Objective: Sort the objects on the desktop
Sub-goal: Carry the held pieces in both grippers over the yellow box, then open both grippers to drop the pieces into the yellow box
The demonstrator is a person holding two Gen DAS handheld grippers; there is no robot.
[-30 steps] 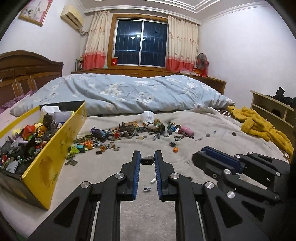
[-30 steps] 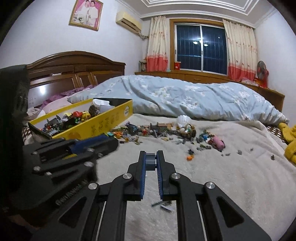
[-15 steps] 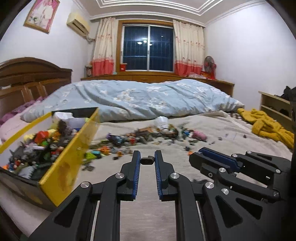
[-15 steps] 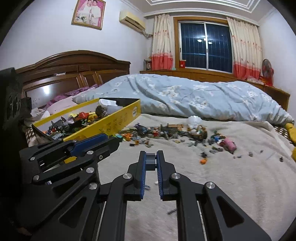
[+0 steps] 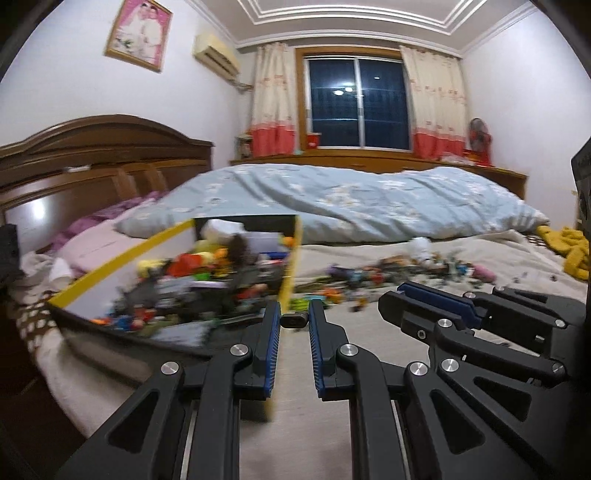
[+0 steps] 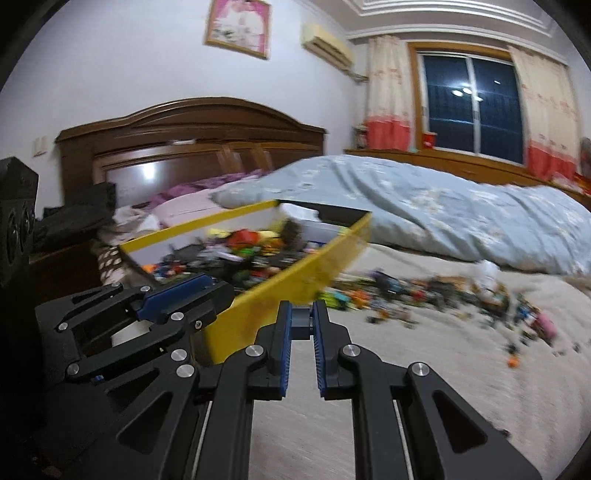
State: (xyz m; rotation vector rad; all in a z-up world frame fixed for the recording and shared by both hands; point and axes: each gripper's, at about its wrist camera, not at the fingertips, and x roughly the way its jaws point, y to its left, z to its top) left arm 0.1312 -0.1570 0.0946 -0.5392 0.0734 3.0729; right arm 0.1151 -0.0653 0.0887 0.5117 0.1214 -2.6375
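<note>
Left gripper [image 5: 294,320] pinches a small dark piece [image 5: 294,319], right gripper [image 6: 302,320] a grey block [image 6: 302,322], both aimed at the yellow box [image 6: 295,280] at ten o'clock for dropping.

This is a bedroom in a home. A wide bed with a beige blanket [image 5: 498,258] fills the room, backed by a dark carved wooden headboard [image 6: 192,147], with a rumpled pale blue floral duvet [image 5: 351,203] across it. A framed portrait photograph [image 5: 139,35] and a wall-mounted air conditioner [image 6: 327,38] hang on the white wall. Cream-and-red curtains [image 5: 436,107] flank a dark night-time window [image 5: 358,107] above a low wooden cabinet [image 5: 369,160].
</note>
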